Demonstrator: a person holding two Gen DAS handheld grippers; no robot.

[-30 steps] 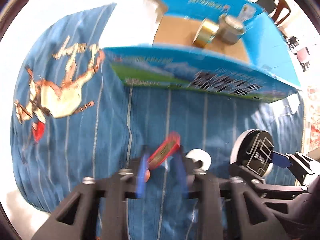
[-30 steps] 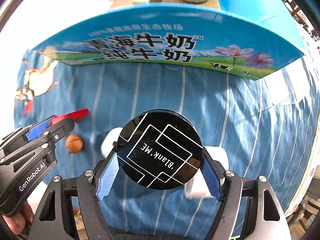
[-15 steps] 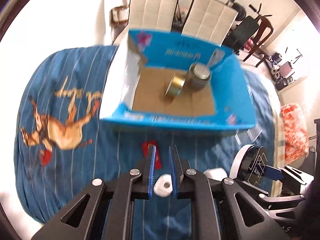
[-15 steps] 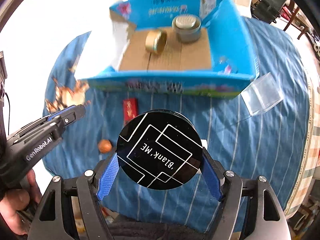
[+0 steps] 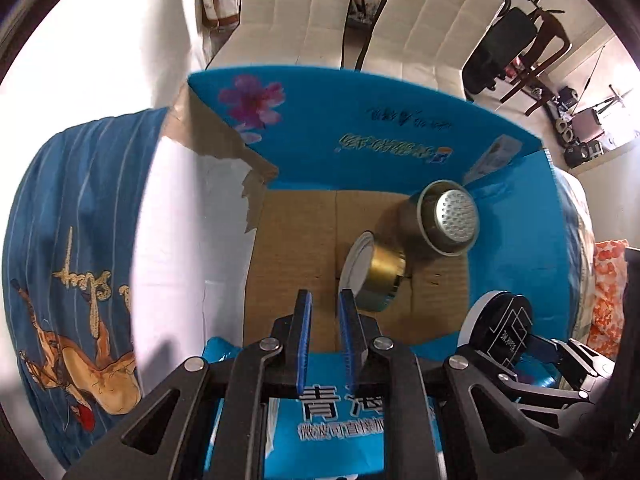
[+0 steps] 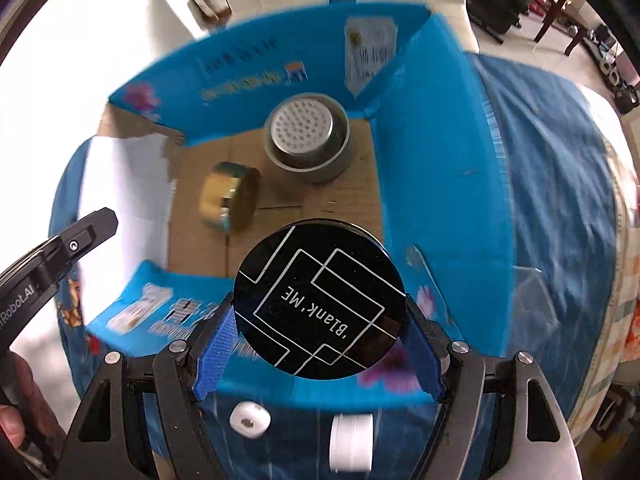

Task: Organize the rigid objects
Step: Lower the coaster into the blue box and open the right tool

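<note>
Held in the right gripper [image 6: 320,336]: a black round tin [image 6: 319,300] marked "Blank'ME", jaws closed on its rim at 3 and 9 o'clock, poised over the near wall of the blue carton [image 6: 444,168]. Probably light, stiff and glossy, so likely slippery; best gripped across the rim, as now. Left gripper [image 5: 325,344]: jaws nearly closed, a narrow gap, nothing between. Already inside the carton: a gold tin [image 6: 229,202] on its side at 10 o'clock, a steel bowl [image 6: 308,144] at 12. Underneath, a soft blue striped bedspread [image 6: 552,184]; white chairs [image 5: 400,16] beyond.
</note>
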